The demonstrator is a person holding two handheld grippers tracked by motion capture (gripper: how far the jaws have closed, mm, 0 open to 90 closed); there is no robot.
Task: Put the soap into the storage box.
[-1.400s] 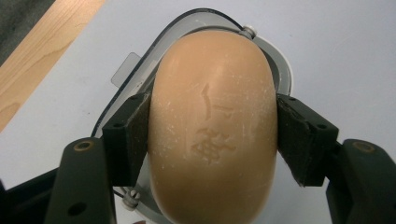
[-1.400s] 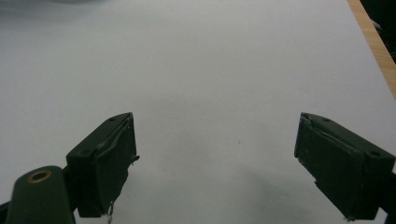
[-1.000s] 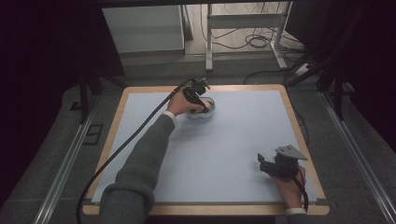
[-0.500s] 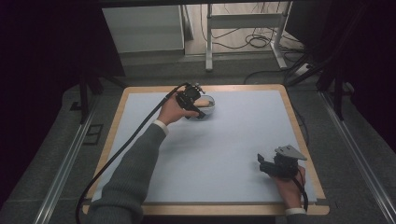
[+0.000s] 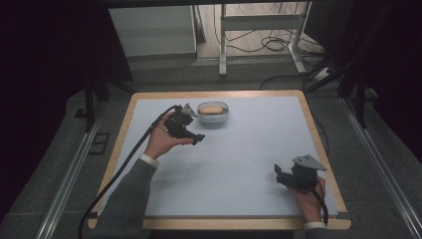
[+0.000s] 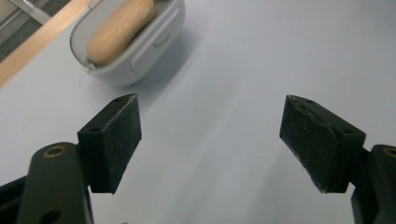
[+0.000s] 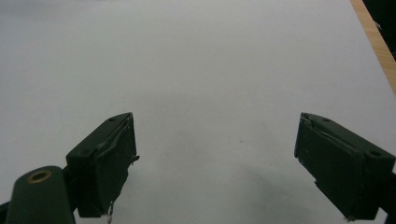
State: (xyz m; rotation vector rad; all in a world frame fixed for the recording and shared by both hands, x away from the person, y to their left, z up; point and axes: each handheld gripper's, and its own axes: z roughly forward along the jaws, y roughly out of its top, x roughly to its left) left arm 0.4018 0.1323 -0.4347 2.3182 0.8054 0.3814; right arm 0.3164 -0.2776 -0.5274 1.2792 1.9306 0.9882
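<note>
Bench under the high view: pale sheet, wooden rim. Small grey dish sits near the far edge, a tan bread roll lying inside it. Left tool hangs just beside the dish, toward the person, its jaws apart and nothing between them; they have just been opening. Right tool rests in the hand at the near right corner, well apart from the dish.

Left gripper view: both black pads stand wide, bare sheet between them. Dish lies off to the upper left, roll snug in it, neither touching the pads.

Right gripper view: jaws apart over bare sheet, bench rim at the upper right, nothing held.

Judgement: roll looks delivered, and the step in hand is drawing the left tool clear. To do it well, keep the jaws spread, lift a little before sweeping sideways, and mind the trailing cable so it does not drag the dish. Right tool can idle where it is.
</note>
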